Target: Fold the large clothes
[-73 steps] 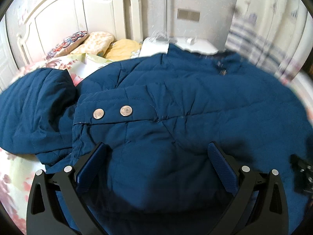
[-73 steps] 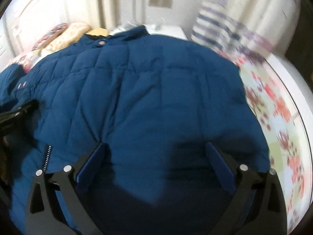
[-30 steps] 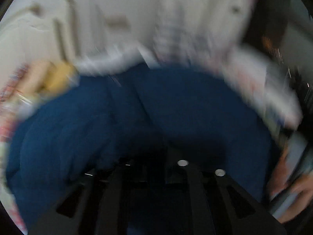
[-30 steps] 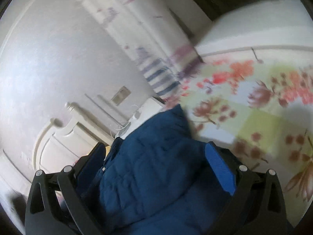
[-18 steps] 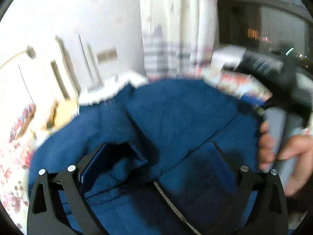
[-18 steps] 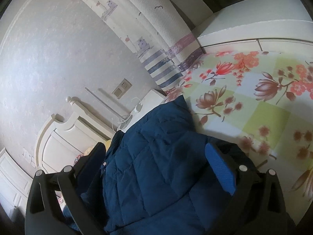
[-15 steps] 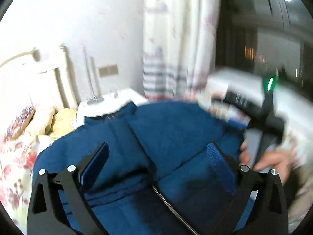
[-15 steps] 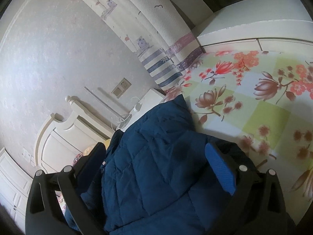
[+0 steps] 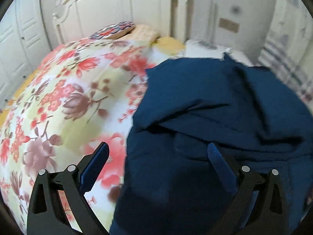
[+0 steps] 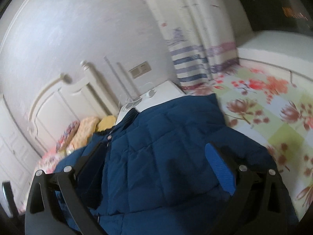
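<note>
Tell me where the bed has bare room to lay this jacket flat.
Left of the blue jacket, the floral bedspread lies bare from the pillows at the headboard down to the left gripper. A second bare stretch runs right of the jacket toward the curtain. The nightstand corner is crowded.

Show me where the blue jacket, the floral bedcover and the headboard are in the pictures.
blue jacket (image 9: 225, 101): left wrist view, on its folded upper panel.
floral bedcover (image 9: 64, 101): left wrist view, on a bare flowered patch.
headboard (image 9: 117, 5): left wrist view, on its white panel.

The left claw (image 9: 156, 156) has let go of the jacket (image 9: 225, 117).
</note>
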### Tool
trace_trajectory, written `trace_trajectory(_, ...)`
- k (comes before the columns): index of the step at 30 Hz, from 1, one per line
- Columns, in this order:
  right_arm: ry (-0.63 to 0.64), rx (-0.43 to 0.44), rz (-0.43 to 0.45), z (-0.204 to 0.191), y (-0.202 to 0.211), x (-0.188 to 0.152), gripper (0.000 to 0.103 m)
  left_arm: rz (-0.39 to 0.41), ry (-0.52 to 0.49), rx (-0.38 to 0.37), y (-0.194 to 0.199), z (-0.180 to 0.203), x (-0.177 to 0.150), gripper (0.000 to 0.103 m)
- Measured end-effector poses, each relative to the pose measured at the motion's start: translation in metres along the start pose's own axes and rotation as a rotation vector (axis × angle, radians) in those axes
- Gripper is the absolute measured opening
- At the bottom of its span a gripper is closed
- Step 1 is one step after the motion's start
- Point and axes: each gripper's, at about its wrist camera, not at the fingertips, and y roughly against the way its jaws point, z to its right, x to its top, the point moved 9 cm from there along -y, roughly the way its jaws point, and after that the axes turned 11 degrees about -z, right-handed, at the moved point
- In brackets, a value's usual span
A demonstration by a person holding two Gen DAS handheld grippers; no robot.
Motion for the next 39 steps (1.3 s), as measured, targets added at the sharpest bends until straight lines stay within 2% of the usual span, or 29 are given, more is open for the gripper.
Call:
trace_trajectory(2,0.104,0.026,-0.015,-0.026,-0.002,-0.006,0.100,-0.012,0.008,0.006,-0.011,-0.006,-0.003,0.099)
trace_trajectory(4,0.228,0.057,-0.039,-0.057,-0.002,-0.016,0.100,-0.023,0.021,-0.044,-0.020,-0.006,-0.003,0.099)
trace_trajectory(6,0.367,0.079,-0.099,-0.092,-0.007,-0.033,0.100,-0.024,0.036,-0.078,-0.020,-0.008,-0.002,0.099)
trace_trajectory(7,0.470,0.058,-0.141,-0.112,-0.013,-0.047,0.100,-0.027,0.037,-0.088,-0.021,-0.009,-0.004,0.099)
trace_trajectory(8,0.580,0.002,-0.171,-0.128,-0.019,-0.060,0.100,-0.032,0.040,-0.098,-0.022,-0.009,-0.005,0.099)
trace_trajectory(10,0.765,-0.099,-0.185,-0.153,-0.029,-0.082,0.099,-0.038,0.055,-0.129,-0.021,-0.010,-0.009,0.099)
trace_trajectory(11,0.832,-0.120,-0.199,-0.163,-0.033,-0.091,0.099,-0.041,0.061,-0.140,-0.023,-0.012,-0.008,0.099)
trace_trajectory(15,0.963,-0.211,-0.225,-0.187,-0.053,-0.096,0.092,-0.043,0.068,-0.154,-0.024,-0.014,-0.009,0.099)
trace_trajectory(20,1.140,-0.258,-0.241,-0.222,-0.073,-0.107,0.090,-0.045,0.068,-0.153,-0.022,-0.012,-0.007,0.099)
trace_trajectory(21,1.170,-0.261,-0.236,-0.227,-0.076,-0.109,0.085,-0.045,0.068,-0.153,-0.022,-0.012,-0.008,0.099)
trace_trajectory(23,1.202,-0.255,-0.235,-0.235,-0.077,-0.114,0.061,-0.045,0.069,-0.154,-0.022,-0.012,-0.008,0.099)
trace_trajectory(24,1.136,-0.220,-0.228,-0.235,-0.070,-0.106,0.040,-0.045,0.069,-0.155,-0.022,-0.013,-0.007,0.099)
trace_trajectory(25,1.056,-0.178,-0.207,-0.233,-0.061,-0.092,0.027,-0.044,0.069,-0.157,-0.021,-0.013,-0.008,0.099)
trace_trajectory(26,0.928,-0.122,-0.177,-0.226,-0.045,-0.072,0.025,-0.044,0.070,-0.157,-0.021,-0.013,-0.007,0.099)
trace_trajectory(28,0.652,-0.017,-0.139,-0.194,-0.019,-0.032,0.024,-0.044,0.070,-0.158,-0.022,-0.013,-0.006,0.099)
trace_trajectory(30,0.255,0.109,-0.116,-0.124,0.003,0.008,0.023,-0.045,0.069,-0.156,-0.022,-0.013,-0.006,0.099)
trace_trajectory(32,-0.012,0.148,-0.152,-0.055,0.000,0.019,0.023,-0.046,0.068,-0.154,-0.023,-0.014,-0.006,0.099)
trace_trajectory(33,-0.083,0.130,-0.192,-0.023,-0.007,0.015,0.023,-0.046,0.068,-0.153,-0.023,-0.014,-0.006,0.099)
trace_trajectory(35,-0.178,0.127,-0.261,0.016,-0.021,0.000,0.027,-0.046,0.067,-0.152,-0.023,-0.014,-0.006,0.099)
trace_trajectory(36,-0.243,0.155,-0.298,0.031,-0.027,-0.011,0.034,-0.046,0.067,-0.152,-0.023,-0.014,-0.006,0.099)
trace_trajectory(38,-0.339,0.247,-0.287,0.047,-0.030,-0.023,0.038,-0.045,0.068,-0.153,-0.023,-0.014,-0.006,0.099)
trace_trajectory(39,-0.339,0.252,-0.277,0.048,-0.029,-0.023,0.038,-0.045,0.068,-0.153,-0.023,-0.014,-0.006,0.099)
